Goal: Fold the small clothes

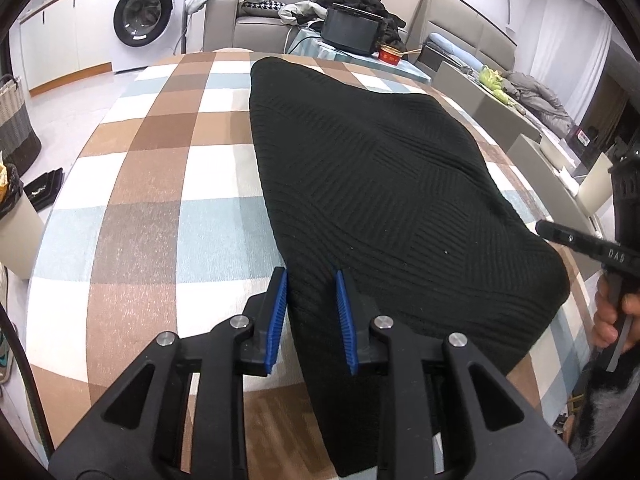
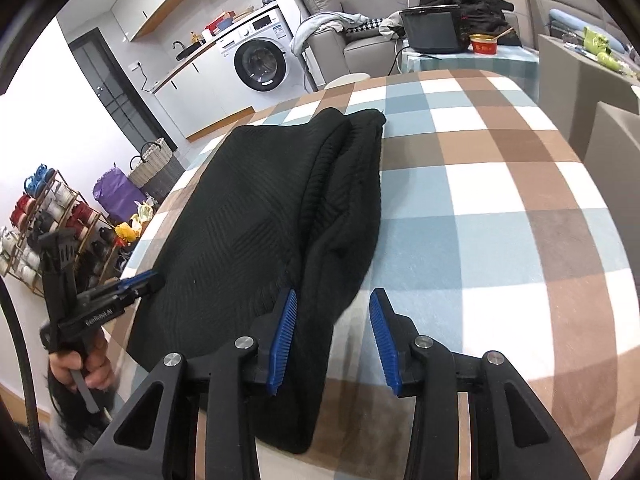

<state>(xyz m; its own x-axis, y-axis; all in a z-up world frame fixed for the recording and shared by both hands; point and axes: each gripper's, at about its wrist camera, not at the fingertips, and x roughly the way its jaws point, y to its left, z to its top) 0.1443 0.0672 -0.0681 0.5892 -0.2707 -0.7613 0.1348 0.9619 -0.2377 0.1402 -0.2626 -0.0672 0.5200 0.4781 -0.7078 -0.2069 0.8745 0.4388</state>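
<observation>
A black ribbed knit garment lies flat on the checked tablecloth, partly folded, with a doubled strip along its right side in the right wrist view. My left gripper is open, its blue pads straddling the garment's near left edge; it also shows in the right wrist view at the garment's left edge. My right gripper is open over the near end of the folded strip, its left finger over the cloth. Its body shows at the right rim of the left wrist view.
The table edge curves near both grippers. A second small table with a black appliance and a red bowl stands behind. A sofa, a washing machine, baskets and a shoe rack surround the table.
</observation>
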